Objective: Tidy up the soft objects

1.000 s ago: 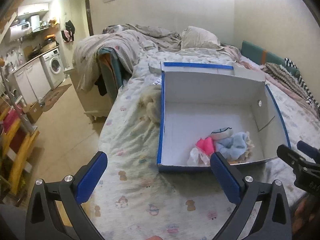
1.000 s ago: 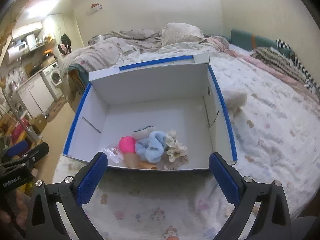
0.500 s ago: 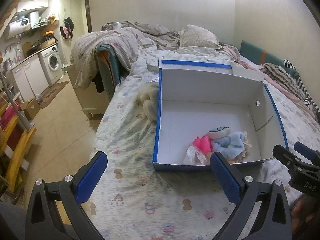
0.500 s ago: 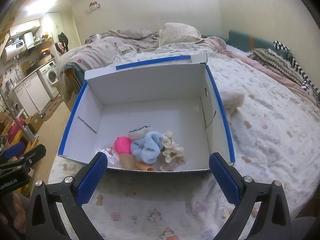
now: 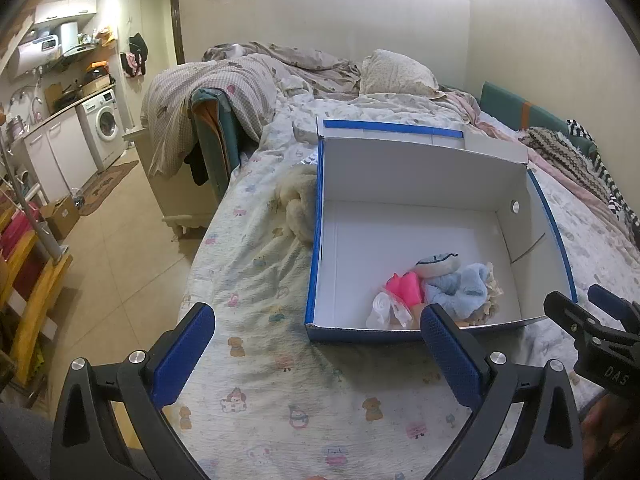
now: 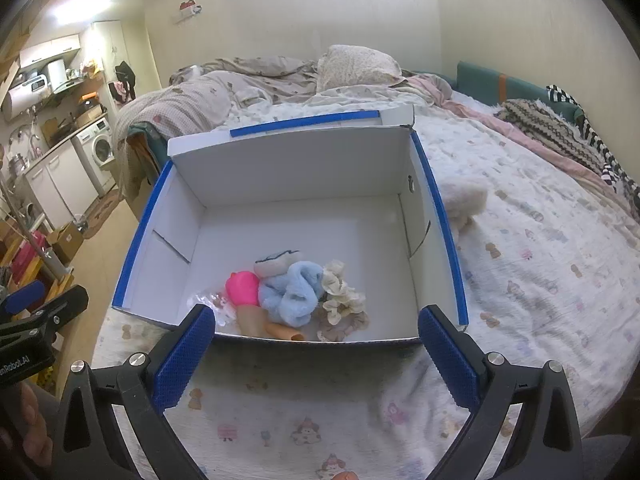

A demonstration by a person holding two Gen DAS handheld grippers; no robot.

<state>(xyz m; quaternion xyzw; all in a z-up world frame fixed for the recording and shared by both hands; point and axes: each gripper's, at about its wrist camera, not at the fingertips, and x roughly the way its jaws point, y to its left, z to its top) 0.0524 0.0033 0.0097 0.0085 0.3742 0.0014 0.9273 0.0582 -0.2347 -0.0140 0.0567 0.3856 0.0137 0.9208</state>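
Observation:
A white box with blue edges (image 5: 440, 168) (image 6: 288, 168) lies open on the bed. Near its front wall sits a pile of soft things: a light blue fluffy piece (image 6: 294, 294) (image 5: 460, 292), a pink piece (image 6: 242, 288) (image 5: 404, 286), a cream ruffled piece (image 6: 340, 290) and a grey-white piece (image 6: 276, 264). A cream plush (image 5: 298, 208) lies on the bed left of the box; another cream plush (image 6: 464, 202) lies right of it. My left gripper (image 5: 316, 356) is open and empty before the box's left corner. My right gripper (image 6: 316, 354) is open and empty before the front wall.
The bed has a printed sheet (image 5: 260, 272), a heaped duvet (image 5: 224, 84) and pillow (image 5: 396, 72) at the back. Knitted and striped cloths (image 6: 560, 136) lie at the far right. The floor (image 5: 120, 248), washing machine (image 5: 104, 128) and yellow rack (image 5: 28, 280) are left.
Both grippers have drawn back a little from the box and stayed open. The left view has shifted so more floor shows. Nothing in the box has moved.

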